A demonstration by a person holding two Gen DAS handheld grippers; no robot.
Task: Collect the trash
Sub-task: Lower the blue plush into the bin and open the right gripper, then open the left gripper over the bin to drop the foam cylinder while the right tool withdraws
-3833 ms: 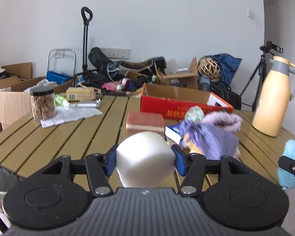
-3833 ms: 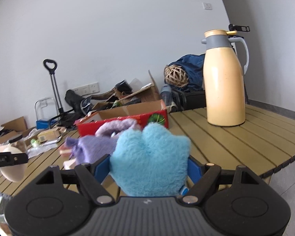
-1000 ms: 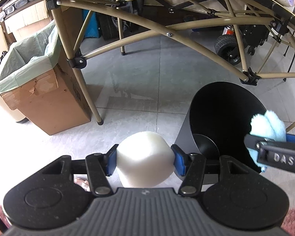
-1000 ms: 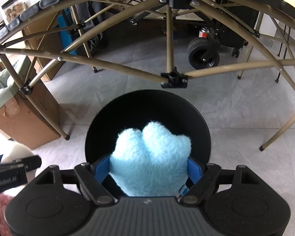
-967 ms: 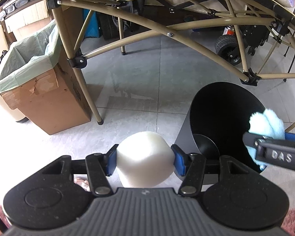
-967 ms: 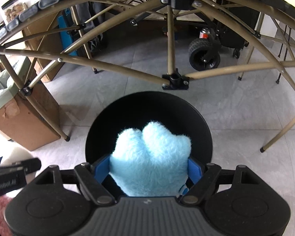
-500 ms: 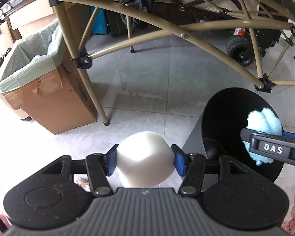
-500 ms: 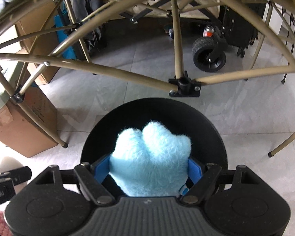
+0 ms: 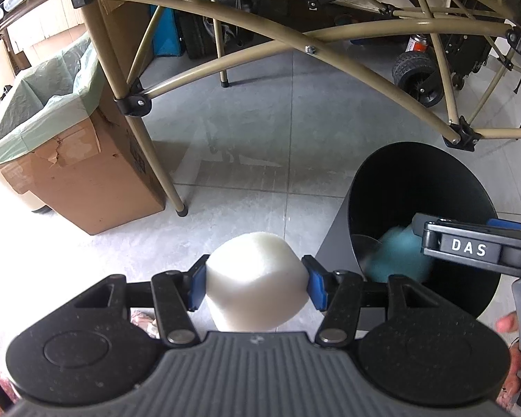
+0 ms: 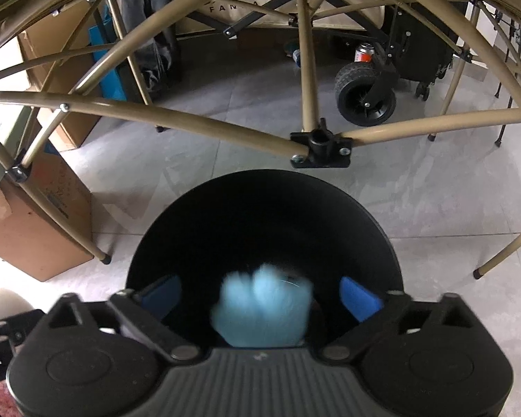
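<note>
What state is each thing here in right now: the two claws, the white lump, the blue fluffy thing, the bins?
Left gripper: shut on the white foam lump.
Right gripper: jaws opening, pads clear of the toy.
Blue fluffy toy: loose, blurred, inside the bin's mouth.
Black bin: upright, open-topped.
Cardboard box: open, lined with a green bag.

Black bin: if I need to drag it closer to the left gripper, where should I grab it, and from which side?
Take the black bin by its thin rim, from above, one finger inside the wall and one outside. It stands upright and open-topped, and the round body looks too wide to span. Use the near edge: a table leg joint crowds the far rim. The blue fluffy item lies inside.
</note>
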